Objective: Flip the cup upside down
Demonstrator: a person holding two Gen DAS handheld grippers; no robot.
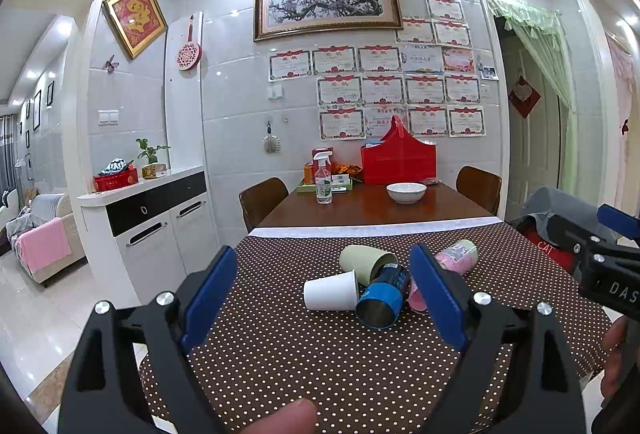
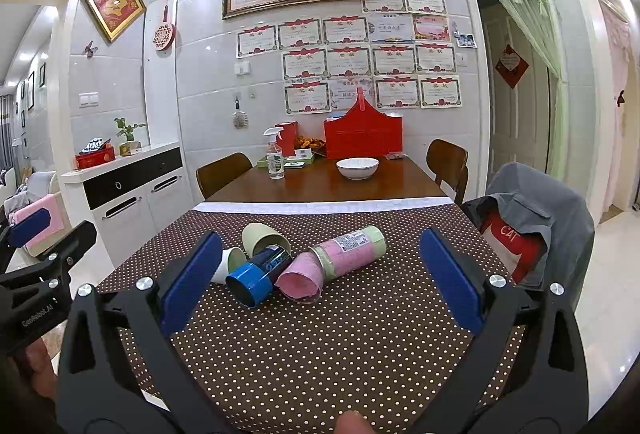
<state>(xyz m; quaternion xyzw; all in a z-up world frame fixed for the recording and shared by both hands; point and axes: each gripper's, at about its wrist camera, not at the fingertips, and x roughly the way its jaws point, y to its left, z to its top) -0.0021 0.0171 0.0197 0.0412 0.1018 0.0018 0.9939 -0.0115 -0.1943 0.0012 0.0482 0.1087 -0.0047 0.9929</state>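
Observation:
Several cups lie on their sides in a cluster on the polka-dot cloth point(image 1: 320, 354): a white paper cup point(image 1: 331, 290), a pale green cup point(image 1: 366, 261), a blue metal cup point(image 1: 382, 296) and a pink cup point(image 2: 301, 277), with a pink-and-green tube point(image 2: 352, 249) beside them. My left gripper point(image 1: 320, 298) is open and empty, just short of the cluster. My right gripper point(image 2: 316, 278) is open and empty, also short of the cups; it shows at the right edge of the left wrist view point(image 1: 608, 254).
Beyond the cloth the wooden table point(image 1: 360, 206) holds a white bowl point(image 1: 406, 192), a spray bottle point(image 1: 323, 178) and a red box point(image 1: 398, 158). Chairs stand at both sides; one at right carries a grey jacket point(image 2: 536, 222). A white cabinet point(image 1: 152, 218) stands left.

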